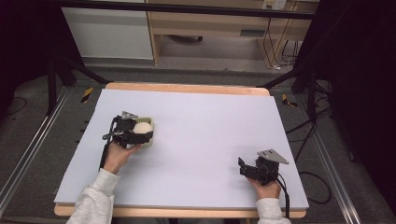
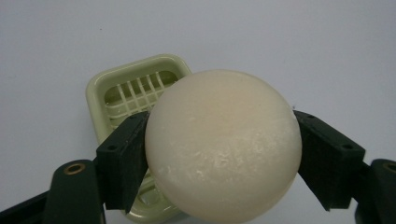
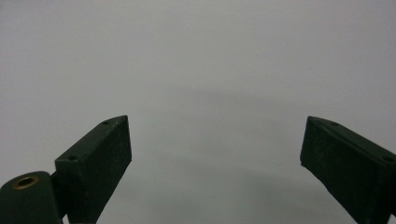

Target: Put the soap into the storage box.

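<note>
Round cream-white soap bar [image 2: 223,144]: clamped on both sides by the left gripper [image 1: 135,133], held just above a pale green slatted plastic soap dish [image 2: 135,91] on the white table [image 1: 205,121]. Right gripper [image 3: 215,158]: jaws spread wide, nothing held.

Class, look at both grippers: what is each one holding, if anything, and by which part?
The left gripper holds the round soap by its opposite sides, above the green soap dish. The right gripper is open and holds nothing.

Lab: black frame [image 1: 187,9], floor cables [image 1: 299,135]
</note>
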A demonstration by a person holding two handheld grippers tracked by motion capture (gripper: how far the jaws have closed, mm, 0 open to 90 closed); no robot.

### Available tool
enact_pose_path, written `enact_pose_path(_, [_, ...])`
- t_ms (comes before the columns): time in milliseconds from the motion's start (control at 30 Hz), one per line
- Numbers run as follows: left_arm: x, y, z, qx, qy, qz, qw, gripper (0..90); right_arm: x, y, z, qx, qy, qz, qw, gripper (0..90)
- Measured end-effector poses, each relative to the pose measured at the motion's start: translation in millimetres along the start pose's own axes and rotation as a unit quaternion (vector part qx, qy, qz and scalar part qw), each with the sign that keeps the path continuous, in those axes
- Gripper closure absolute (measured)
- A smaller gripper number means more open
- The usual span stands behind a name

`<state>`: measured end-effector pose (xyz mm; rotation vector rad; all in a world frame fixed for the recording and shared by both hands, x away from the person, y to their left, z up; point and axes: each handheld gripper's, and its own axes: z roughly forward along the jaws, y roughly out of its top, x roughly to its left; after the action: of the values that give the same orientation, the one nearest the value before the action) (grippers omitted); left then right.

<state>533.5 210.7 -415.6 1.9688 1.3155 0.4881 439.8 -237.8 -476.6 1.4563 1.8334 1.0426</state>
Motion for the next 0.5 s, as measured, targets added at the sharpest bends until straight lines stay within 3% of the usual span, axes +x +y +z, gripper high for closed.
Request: enact_pose_path(500, [9.6,10.1,1.2,-0.012,0.01,-0.003,0.9999,24.1,-0.4,-0.1,0.8,0.002,0.0,-0.001,1.0,9.2])
